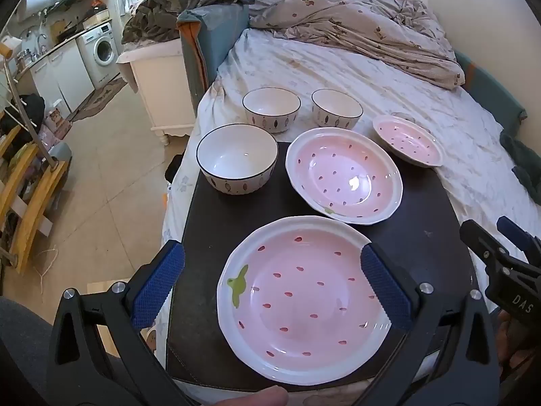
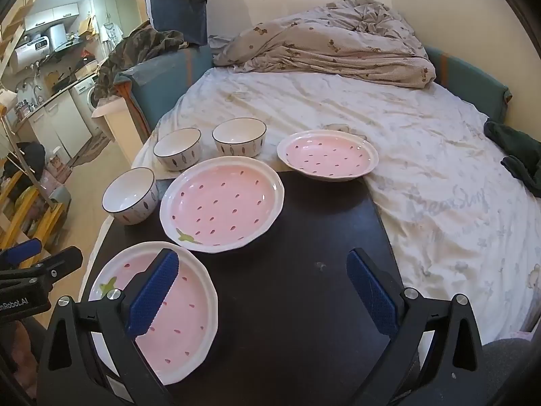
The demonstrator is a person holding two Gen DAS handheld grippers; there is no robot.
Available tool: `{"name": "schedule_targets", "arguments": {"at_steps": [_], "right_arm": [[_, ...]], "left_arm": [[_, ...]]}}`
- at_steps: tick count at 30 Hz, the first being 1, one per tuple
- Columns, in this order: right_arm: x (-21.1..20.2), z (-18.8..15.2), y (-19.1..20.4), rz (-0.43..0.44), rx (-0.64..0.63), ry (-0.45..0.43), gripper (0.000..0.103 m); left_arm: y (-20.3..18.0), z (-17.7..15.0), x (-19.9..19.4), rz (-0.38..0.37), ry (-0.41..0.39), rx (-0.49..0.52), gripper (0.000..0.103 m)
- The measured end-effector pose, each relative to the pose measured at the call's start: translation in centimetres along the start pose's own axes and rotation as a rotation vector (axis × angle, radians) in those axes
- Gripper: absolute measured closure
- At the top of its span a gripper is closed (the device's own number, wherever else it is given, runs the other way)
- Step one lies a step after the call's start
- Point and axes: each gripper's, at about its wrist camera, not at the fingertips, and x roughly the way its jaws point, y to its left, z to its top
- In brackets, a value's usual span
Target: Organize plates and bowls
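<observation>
Left gripper point(image 1: 272, 282) jaws wide open, empty – nearest pink plate point(image 1: 304, 299) right between them on counter point(image 1: 422, 237). Right gripper point(image 2: 262, 291) jaws also spread, holding nothing – 2 plates, 3 bowls point(image 2: 131, 196) beyond.

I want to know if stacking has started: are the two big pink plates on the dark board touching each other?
Apart. The right wrist view shows a strip of dark board between the near plate and the middle plate.

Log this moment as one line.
left gripper: open over near plate | right gripper: open, empty | bowls: unstacked
</observation>
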Motion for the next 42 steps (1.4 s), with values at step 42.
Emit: {"name": "schedule_targets", "arguments": {"at_steps": [42], "right_arm": [[-0.3, 0.1, -0.1, 0.002, 0.002, -0.008, 0.001]], "left_arm": [[-1.2, 0.1, 0.2, -0.005, 0.020, 0.015, 0.000]]}}
